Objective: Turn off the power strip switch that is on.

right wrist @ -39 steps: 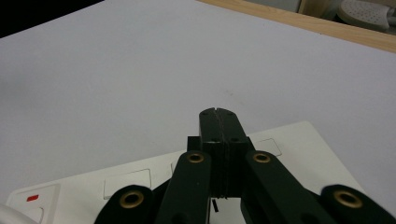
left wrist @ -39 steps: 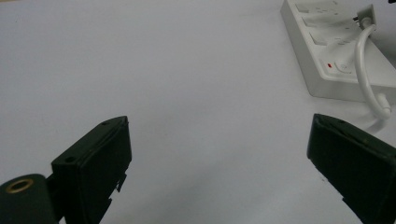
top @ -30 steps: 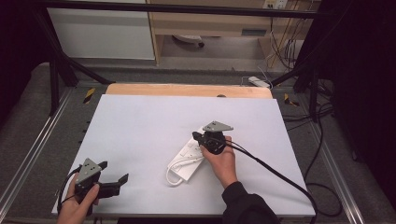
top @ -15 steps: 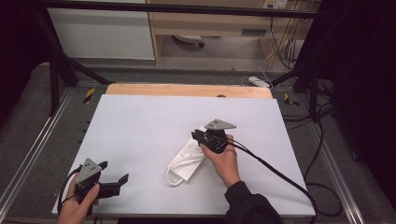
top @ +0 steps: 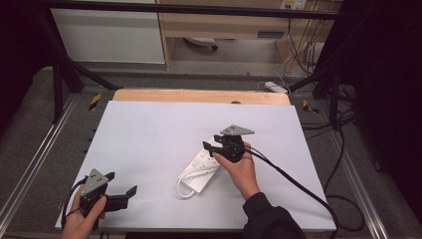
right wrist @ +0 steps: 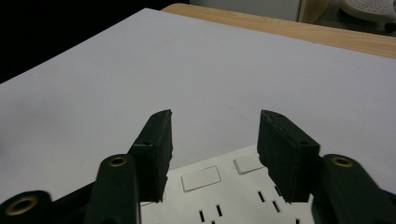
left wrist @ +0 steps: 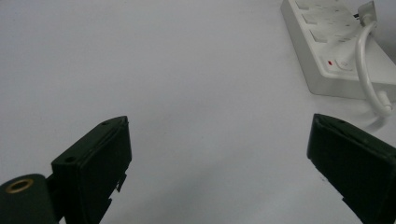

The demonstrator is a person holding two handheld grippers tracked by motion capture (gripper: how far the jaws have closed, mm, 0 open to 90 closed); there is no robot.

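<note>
White tabletop (top: 149, 134) bears a power strip (top: 201, 169); right gripper (top: 213, 142) above it, jaws just opening, empty; left gripper (top: 122, 185) gapes wide

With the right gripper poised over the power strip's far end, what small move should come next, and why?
Probably lower the right gripper onto the power strip: its jaws, just opened, stand apart above the switch end with nothing between them. The left gripper waits open, well clear.
</note>
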